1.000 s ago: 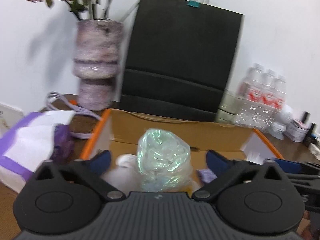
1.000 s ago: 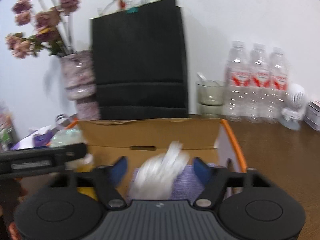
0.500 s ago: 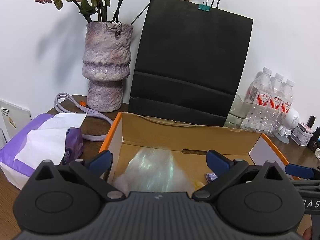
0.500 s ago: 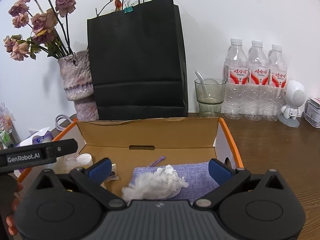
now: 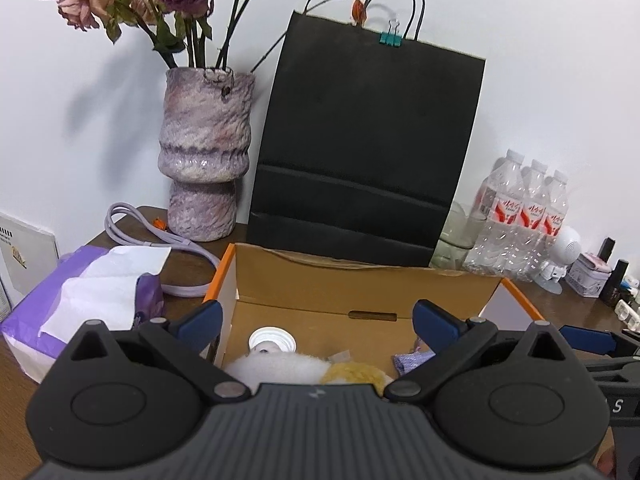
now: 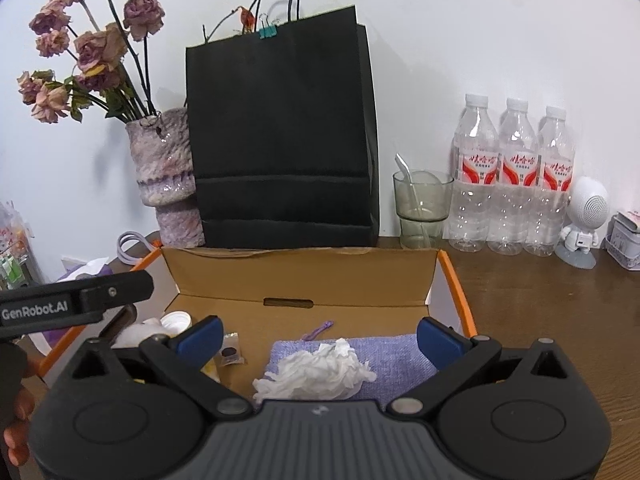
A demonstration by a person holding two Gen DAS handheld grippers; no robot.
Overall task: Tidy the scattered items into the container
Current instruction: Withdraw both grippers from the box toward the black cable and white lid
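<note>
White tissue [image 6: 316, 372] lies on a purple cloth [image 6: 400, 364] in the box [image 6: 304, 272], between the wide-apart fingers of the empty right gripper [image 6: 318, 336], the left gripper [image 5: 316, 318] gapes empty too, and a black bag [image 6: 280, 140] stands behind.

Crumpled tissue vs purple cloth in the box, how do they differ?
The crumpled tissue is white and bunched into a lump; the purple cloth is lilac and lies flat. The tissue sits on top of the cloth, while the cloth rests on the floor of the cardboard box. Both are soft and lie inside the box, below the open right gripper.
</note>
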